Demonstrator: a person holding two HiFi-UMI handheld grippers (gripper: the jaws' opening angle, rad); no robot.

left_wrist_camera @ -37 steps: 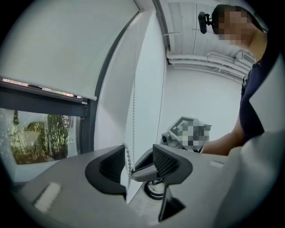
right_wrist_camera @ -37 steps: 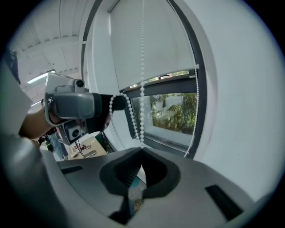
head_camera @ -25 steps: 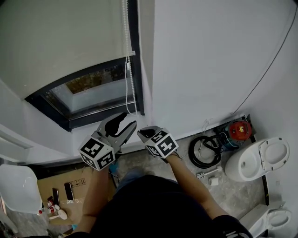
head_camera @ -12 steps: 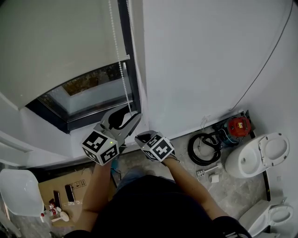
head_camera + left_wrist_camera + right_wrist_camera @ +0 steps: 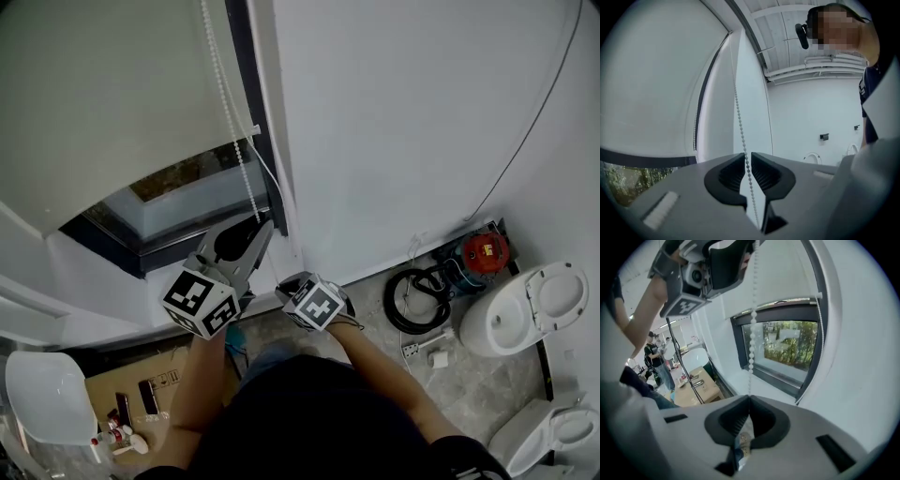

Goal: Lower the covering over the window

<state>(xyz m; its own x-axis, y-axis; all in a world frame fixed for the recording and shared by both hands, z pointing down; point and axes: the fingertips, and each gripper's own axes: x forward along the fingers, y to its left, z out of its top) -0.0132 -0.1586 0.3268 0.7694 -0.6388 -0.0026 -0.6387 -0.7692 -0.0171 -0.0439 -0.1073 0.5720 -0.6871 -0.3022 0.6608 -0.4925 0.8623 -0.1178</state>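
Roller blind [image 5: 103, 103] upper left, part-lowered; a strip of window [image 5: 178, 190] shows uncovered below it. L hand-held gripper [image 5: 746, 155] sits at the window's right edge. Its jaws have just been closing and now stand at a narrow slit w/ the bead chain [image 5: 739, 117] running between them (pads not seen clamping it). R hand-held gripper [image 5: 749, 400] is lower, just beside, angled down, jaws pinched tight on same chain.

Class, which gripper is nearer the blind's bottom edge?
Left. The left gripper, whose jaws have just been closing around the bead chain, is close beside the blind's bottom edge. The right gripper, shut on the chain, is lower down.
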